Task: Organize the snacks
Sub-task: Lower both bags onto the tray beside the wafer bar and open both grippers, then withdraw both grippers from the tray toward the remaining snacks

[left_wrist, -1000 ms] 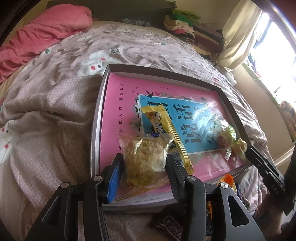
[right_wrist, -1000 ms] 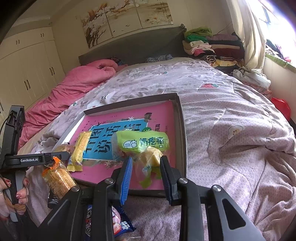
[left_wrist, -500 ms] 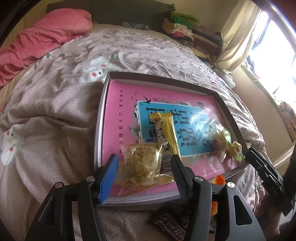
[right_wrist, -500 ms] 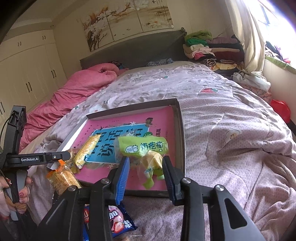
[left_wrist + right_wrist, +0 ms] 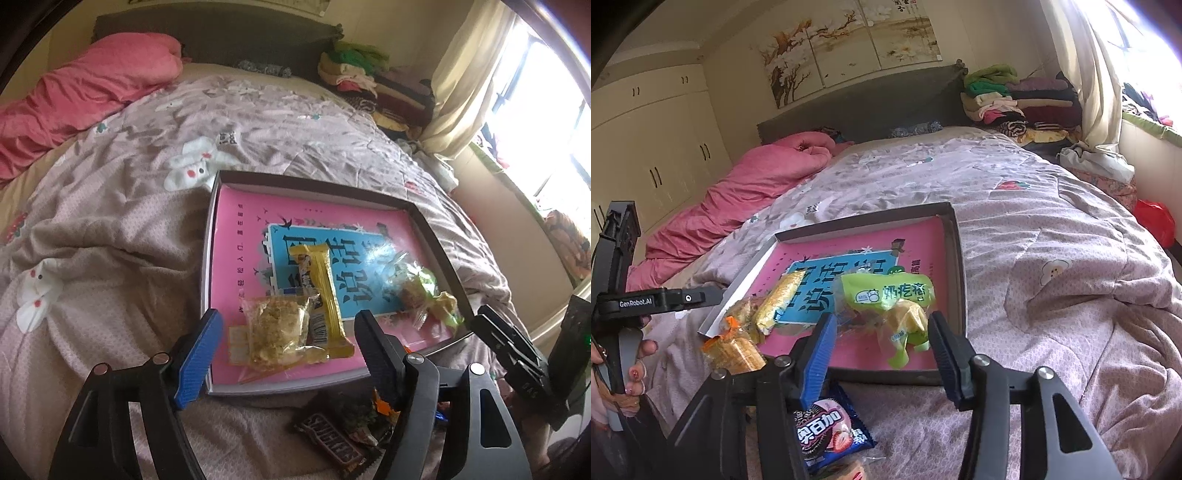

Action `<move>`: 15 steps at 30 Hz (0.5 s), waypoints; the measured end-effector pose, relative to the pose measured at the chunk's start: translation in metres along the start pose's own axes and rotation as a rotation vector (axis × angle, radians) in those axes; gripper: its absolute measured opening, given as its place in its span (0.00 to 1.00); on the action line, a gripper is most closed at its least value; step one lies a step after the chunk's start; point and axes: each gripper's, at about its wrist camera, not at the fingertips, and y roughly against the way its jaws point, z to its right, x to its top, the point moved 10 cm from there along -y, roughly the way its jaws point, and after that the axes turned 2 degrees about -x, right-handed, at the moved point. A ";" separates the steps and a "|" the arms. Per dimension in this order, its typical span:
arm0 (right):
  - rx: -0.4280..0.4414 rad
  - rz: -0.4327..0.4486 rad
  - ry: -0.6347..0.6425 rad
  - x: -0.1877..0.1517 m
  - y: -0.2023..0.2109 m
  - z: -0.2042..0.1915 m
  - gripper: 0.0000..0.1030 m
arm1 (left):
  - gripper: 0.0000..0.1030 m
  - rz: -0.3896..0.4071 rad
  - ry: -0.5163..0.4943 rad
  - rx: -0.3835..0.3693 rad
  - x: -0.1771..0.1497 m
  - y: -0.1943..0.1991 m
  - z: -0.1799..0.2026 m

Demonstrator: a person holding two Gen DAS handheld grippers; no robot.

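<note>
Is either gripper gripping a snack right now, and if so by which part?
Nothing is held. The left gripper is opening around the clear crumbly pack, pads clear of it. The right gripper is opening; the green pack lies in the tray.

Both grippers: black plastic frames, silver screw heads at the pivots. Left gripper (image 5: 288, 343) and right gripper (image 5: 882, 341) each carry one blue ribbed pad, one black. White "GenRobot.AI" lettering on left unit. Hand (image 5: 631, 373) has painted nails.

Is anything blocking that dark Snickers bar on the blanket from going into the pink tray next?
Only the tray's near wall stands between the Snickers bar and the pink floor, so the bar must be lifted over it. Inside, the clear crumbly packet and yellow bar crowd the near edge.
</note>
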 end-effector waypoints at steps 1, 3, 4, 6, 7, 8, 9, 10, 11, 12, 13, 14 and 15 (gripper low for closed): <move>0.001 0.002 0.001 0.000 0.001 -0.001 0.51 | 0.73 0.003 -0.003 -0.001 0.000 0.002 0.001; 0.006 0.005 0.002 0.000 0.002 -0.002 0.52 | 0.73 0.007 -0.009 -0.004 -0.001 0.006 0.003; 0.006 0.005 0.003 0.000 0.003 -0.003 0.52 | 0.73 0.009 -0.013 -0.005 0.000 0.007 0.004; 0.008 0.005 0.006 -0.001 0.004 -0.004 0.53 | 0.73 0.009 -0.023 -0.006 -0.002 0.010 0.006; 0.010 0.005 0.008 -0.001 0.005 -0.005 0.53 | 0.73 0.011 -0.029 -0.006 -0.002 0.011 0.007; 0.010 0.006 0.011 -0.001 0.006 -0.006 0.53 | 0.73 0.012 -0.034 -0.006 -0.003 0.012 0.008; 0.011 0.006 0.015 -0.001 0.007 -0.006 0.54 | 0.73 0.012 -0.039 -0.005 -0.004 0.014 0.009; 0.011 0.008 0.017 -0.002 0.008 -0.006 0.54 | 0.73 0.014 -0.043 -0.004 -0.005 0.016 0.010; 0.010 0.012 0.017 -0.001 0.009 -0.006 0.54 | 0.73 0.014 -0.046 -0.004 -0.005 0.016 0.010; 0.012 0.013 0.016 -0.001 0.010 -0.006 0.55 | 0.73 0.014 -0.048 -0.005 -0.006 0.018 0.010; 0.017 0.013 0.012 -0.001 0.011 -0.006 0.56 | 0.73 0.015 -0.050 -0.006 -0.007 0.019 0.011; 0.019 0.012 0.008 -0.001 0.011 -0.006 0.56 | 0.73 0.015 -0.051 -0.007 -0.007 0.019 0.011; 0.022 0.011 0.005 -0.002 0.012 -0.006 0.56 | 0.73 0.013 -0.051 -0.007 -0.008 0.020 0.011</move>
